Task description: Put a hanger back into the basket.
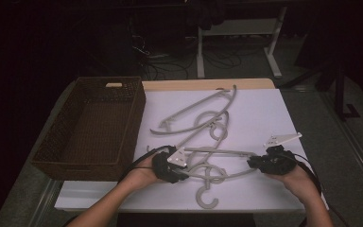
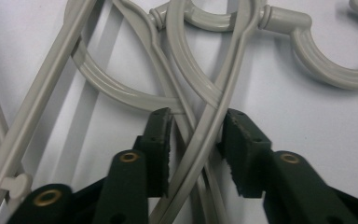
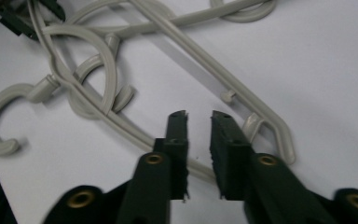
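Note:
A tangle of grey plastic hangers (image 1: 203, 120) lies on the white table top (image 1: 264, 113). The nearest hanger (image 1: 207, 199) has its hook toward the front edge. My left gripper (image 1: 185, 171) is at that hanger's left end. In the left gripper view its jaws (image 2: 196, 121) straddle two crossing hanger bars (image 2: 200, 135), with thin gaps beside the pads. My right gripper (image 1: 251, 163) is at the hanger's right end. In the right gripper view its jaws (image 3: 199, 116) stand a little apart, nothing pinched, and a hanger arm (image 3: 121, 128) runs low behind them.
A dark woven basket (image 1: 87, 166) stands at the left of the table, with nothing in it that I can see. A small white part (image 1: 282, 139) lies just beyond my right gripper. Desk legs and cables stand in the dark beyond the far edge.

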### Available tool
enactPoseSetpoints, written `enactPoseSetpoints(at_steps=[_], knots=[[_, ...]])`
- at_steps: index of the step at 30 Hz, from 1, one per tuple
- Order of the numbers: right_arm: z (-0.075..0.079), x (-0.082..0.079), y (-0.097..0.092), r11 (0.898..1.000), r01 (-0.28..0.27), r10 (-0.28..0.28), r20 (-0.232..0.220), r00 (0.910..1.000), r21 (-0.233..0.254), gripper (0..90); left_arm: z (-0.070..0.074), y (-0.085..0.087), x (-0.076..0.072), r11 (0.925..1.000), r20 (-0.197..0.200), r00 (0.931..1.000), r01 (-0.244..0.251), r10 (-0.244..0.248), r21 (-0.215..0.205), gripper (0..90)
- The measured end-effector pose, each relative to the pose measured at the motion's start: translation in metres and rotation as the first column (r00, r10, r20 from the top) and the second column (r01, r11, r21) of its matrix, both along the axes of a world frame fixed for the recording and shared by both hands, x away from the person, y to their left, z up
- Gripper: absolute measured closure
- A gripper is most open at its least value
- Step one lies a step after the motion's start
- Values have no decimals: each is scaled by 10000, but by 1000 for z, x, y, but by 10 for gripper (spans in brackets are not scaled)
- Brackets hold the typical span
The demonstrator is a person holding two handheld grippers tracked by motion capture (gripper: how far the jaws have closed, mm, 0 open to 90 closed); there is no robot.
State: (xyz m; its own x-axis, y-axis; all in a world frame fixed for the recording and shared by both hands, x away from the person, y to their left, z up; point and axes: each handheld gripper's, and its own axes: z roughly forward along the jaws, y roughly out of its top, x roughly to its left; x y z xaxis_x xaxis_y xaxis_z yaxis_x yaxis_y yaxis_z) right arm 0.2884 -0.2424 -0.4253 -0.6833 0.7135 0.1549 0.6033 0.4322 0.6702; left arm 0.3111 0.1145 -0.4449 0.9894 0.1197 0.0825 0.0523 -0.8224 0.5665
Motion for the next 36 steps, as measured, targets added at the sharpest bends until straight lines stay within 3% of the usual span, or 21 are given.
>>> enactPoseSetpoints(at_steps=[10, 14, 17, 26, 36], knots=[[3, 0, -5, 9984, 520, -527, 298, 9982, 214, 478, 1, 1, 0, 9999, 286, 9995, 118, -122, 122, 727], [4, 0, -4, 9979, 614, -621, 361, 9974, 193, 428, 2, 2, 0, 10000, 169, 9999, 17, -19, 81, 748], [5, 0, -4, 9975, 676, -686, 457, 9966, 220, 398, 4, 3, 1, 9999, 207, 9998, 23, -25, 107, 758], [6, 1, -7, 9952, 905, -924, 528, 9943, 374, 336, 13, 10, 5, 9990, -39, 9998, -194, 193, -396, 813], [5, 1, -7, 9951, 914, -932, 513, 9943, 364, 330, 24, 13, 2, 9947, -170, 9991, -394, 380, -947, 817]])
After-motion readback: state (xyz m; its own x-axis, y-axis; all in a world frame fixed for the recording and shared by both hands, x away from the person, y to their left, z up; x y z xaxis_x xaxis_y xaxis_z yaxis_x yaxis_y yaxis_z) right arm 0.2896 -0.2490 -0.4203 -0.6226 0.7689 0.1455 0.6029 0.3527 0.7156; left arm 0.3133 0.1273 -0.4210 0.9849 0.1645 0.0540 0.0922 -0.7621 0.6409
